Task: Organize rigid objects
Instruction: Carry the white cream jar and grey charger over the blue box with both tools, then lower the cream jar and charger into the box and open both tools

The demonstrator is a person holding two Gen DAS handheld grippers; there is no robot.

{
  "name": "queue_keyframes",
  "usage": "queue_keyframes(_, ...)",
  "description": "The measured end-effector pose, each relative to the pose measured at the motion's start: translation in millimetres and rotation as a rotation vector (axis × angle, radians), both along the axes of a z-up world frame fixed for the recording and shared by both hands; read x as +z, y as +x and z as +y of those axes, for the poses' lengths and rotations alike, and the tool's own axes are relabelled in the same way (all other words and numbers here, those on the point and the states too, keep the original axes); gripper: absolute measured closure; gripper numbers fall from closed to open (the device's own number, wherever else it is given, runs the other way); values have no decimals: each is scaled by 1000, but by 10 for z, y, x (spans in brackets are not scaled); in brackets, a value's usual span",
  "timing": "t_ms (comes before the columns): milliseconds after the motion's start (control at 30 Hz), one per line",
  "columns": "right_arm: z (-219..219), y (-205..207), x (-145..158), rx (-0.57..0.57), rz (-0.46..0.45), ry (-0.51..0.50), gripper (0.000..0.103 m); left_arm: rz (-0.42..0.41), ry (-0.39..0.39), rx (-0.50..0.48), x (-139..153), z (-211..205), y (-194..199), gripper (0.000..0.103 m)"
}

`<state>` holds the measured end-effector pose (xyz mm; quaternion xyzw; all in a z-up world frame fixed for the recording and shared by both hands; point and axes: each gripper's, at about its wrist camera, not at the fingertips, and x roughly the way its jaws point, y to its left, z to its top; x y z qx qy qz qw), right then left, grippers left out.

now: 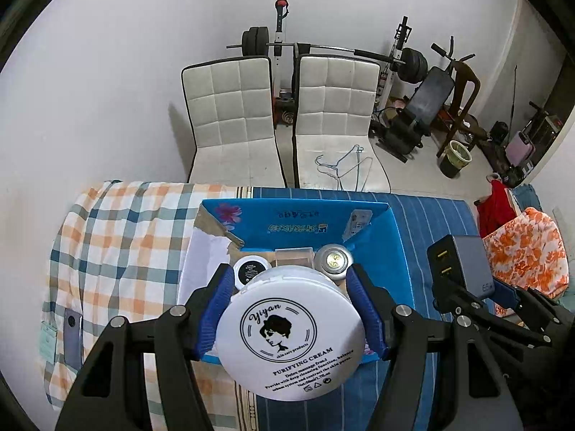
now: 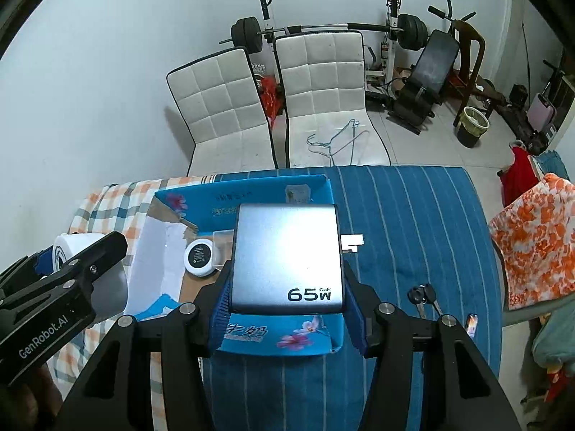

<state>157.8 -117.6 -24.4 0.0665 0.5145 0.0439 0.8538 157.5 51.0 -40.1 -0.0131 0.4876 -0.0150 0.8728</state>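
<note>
My left gripper point(image 1: 289, 309) is shut on a white round cream jar point(image 1: 290, 337) with a black face logo, held above the near edge of an open blue cardboard box point(image 1: 381, 248). My right gripper point(image 2: 285, 287) is shut on a grey 65W charger point(image 2: 285, 255), held over the same box point(image 2: 276, 337). Inside the box lie a small white jar with a black lid point(image 1: 251, 270), a clear plastic case point(image 1: 293, 256) and a silver round tin point(image 1: 334, 261). The charger and right gripper also show at the right of the left wrist view point(image 1: 463, 265).
The box sits on a bed with a blue striped sheet point(image 2: 406, 215) and a checked blanket point(image 1: 118, 237). A phone point(image 1: 73, 337) lies on the blanket at left. Keys point(image 2: 424, 296) and a small dark item point(image 2: 471, 323) lie right of the box. Two white chairs point(image 1: 230, 122) stand beyond.
</note>
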Motion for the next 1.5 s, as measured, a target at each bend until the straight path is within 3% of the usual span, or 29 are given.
queue_keyframes(167, 95, 79, -291, -6, 53, -13, 46, 54, -10, 5, -246, 125, 93, 40)
queue_keyframes(400, 192, 310, -1042, 1, 185, -19, 46, 209, -34, 45, -988, 363, 287, 40)
queue_keyframes(567, 360, 445, -1548, 30, 256, -87, 46, 301, 5, 42, -1464, 419, 377, 40)
queue_keyframes(800, 569, 605, -2000, 62, 330, -168, 46, 423, -26, 47, -1973, 522, 463, 40)
queue_keyframes(1133, 551, 729, -2431, 54, 456, -147, 46, 487, -45, 63, -2129, 578, 542, 40)
queue_keyframes(1433, 458, 818, -2422, 49, 475, -137, 45, 519, -26, 57, -2095, 536, 610, 39)
queue_keyframes(1500, 438, 842, -2354, 51, 464, -141, 41, 519, -25, 55, -2064, 554, 632, 39)
